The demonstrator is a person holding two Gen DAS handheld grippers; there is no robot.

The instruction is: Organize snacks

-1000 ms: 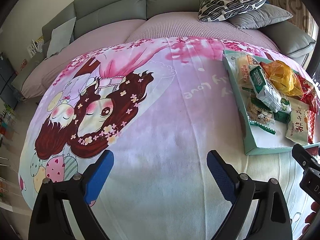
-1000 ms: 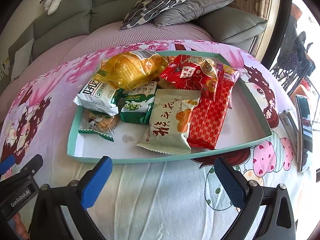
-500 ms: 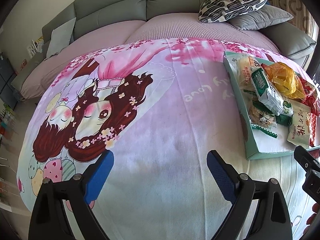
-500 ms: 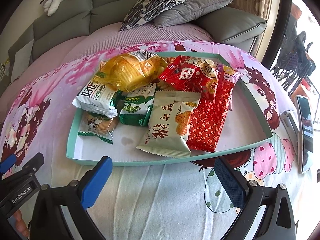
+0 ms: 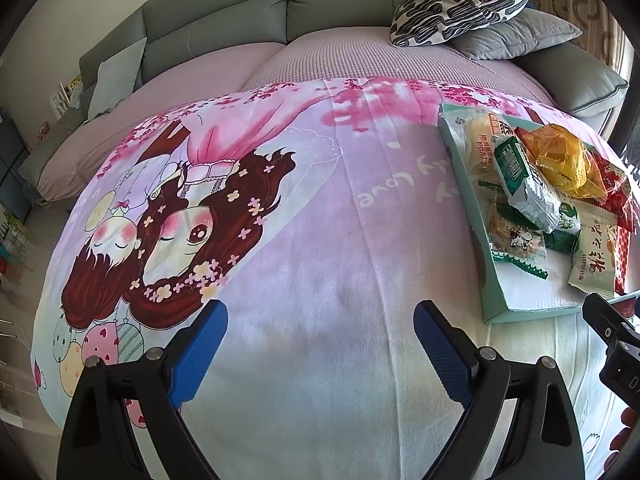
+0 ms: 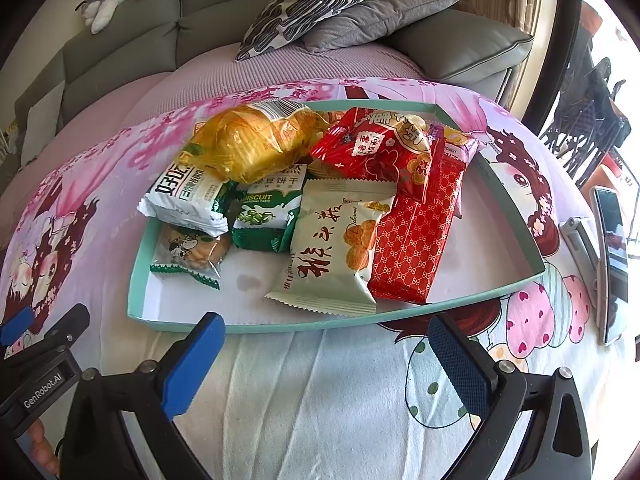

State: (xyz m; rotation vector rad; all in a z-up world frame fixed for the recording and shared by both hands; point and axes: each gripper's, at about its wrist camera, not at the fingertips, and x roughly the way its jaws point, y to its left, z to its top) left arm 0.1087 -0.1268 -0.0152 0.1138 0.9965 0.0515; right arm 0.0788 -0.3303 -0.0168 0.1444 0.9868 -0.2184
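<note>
Since the earlier frames the right gripper (image 6: 326,344) has crept a little nearer the shallow mint-green cardboard tray (image 6: 516,224), whose front rim now sits just beyond its fingertips, while the left gripper (image 5: 322,332) has barely shifted over the pink cartoon-print bedsheet (image 5: 304,240). Both grippers hang with their blue-padded jaws spread wide and nothing between them.

In the right wrist view the tray fills the middle of the frame, resting on the sheet. Inside it, a crinkled yellow plastic snack bag (image 6: 256,140) lies at about 11 o'clock, partly over a white-and-green biscuit packet (image 6: 186,200) at 9 o'clock. Under that packet's near end a small clear cookie wrapper with a cow print (image 6: 190,252) rests against the tray's left wall. A green-and-white pea biscuit pack (image 6: 266,216) sits near the centre, touching a cream packet with brush lettering (image 6: 332,256) that points toward 6 o'clock. A red patterned foil pack (image 6: 416,240) lies beside it at 3 o'clock, its far end tucked under a shiny red festive bag (image 6: 376,148) at 1 o'clock.

In the left wrist view the tray sits at 3 o'clock, well apart from the left gripper, which hovers above bare sheet. A black-and-white patterned cushion (image 5: 464,0) leans on the grey sofa (image 5: 224,12) at 1 o'clock.
</note>
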